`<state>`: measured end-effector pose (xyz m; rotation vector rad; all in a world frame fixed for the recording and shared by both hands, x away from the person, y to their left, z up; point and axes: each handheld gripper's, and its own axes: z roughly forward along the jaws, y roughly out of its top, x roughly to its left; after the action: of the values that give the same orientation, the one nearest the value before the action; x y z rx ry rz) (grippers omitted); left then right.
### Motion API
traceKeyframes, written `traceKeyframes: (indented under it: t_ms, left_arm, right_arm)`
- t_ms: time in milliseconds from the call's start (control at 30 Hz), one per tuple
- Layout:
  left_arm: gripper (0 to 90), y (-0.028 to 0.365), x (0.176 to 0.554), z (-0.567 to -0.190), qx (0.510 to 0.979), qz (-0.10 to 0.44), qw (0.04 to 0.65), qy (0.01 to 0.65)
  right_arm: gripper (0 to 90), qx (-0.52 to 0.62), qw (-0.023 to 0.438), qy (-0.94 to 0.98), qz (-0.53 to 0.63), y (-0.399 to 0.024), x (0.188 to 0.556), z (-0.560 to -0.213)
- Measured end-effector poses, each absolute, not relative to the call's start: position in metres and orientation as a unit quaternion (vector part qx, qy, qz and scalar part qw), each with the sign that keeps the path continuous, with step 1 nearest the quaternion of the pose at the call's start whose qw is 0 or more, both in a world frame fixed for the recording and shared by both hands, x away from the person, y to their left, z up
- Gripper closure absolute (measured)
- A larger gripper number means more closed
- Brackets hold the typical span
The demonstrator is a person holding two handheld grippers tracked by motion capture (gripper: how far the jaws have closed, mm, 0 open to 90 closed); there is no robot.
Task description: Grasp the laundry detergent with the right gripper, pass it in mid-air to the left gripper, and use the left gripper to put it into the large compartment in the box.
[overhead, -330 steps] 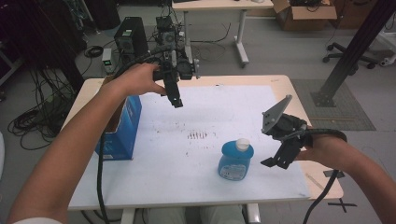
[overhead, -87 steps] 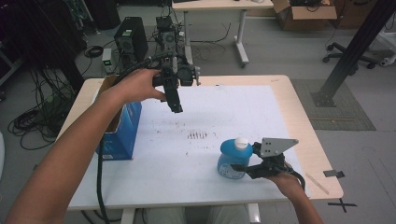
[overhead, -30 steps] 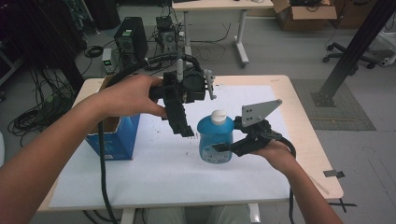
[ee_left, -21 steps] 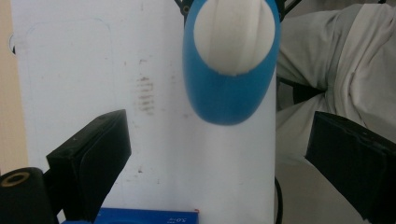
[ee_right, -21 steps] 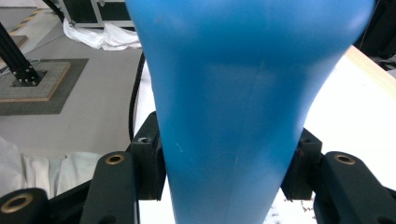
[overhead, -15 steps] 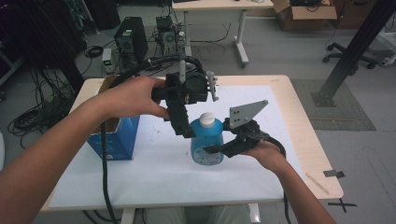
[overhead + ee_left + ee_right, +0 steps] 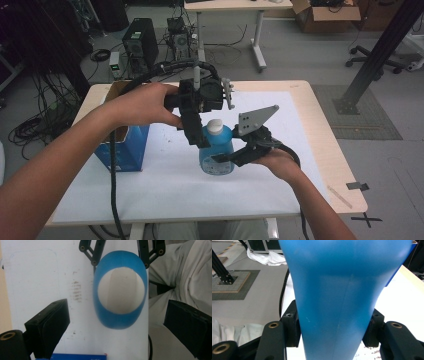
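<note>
High view: my right tongs (image 7: 226, 159) clamp the bottle (image 7: 216, 150); left tongs (image 7: 200, 137) gape above its cap (image 7: 214, 126). Next, I judge: close on cap, twist.

One blue bottle (image 7: 216, 152), centre frame; one white cap (image 7: 215, 126). One blue box (image 7: 122, 147), left. Two grippers: left gripper (image 7: 197, 132), right gripper (image 7: 223, 158).

smooth translucent blue plastic bottle (image 7: 216, 152)
</note>
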<state>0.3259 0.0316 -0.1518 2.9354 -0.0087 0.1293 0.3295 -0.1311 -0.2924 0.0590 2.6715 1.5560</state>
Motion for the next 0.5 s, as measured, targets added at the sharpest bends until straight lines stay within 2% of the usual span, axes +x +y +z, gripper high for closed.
traceKeyframes:
  t_ms: [500]
  left_arm:
    - [6.6,0.026,0.330,-0.165,0.994,0.039,0.100,-0.008]
  right_arm:
    - [44.5,0.020,0.025,0.866,0.499,-0.129,0.331,-0.291]
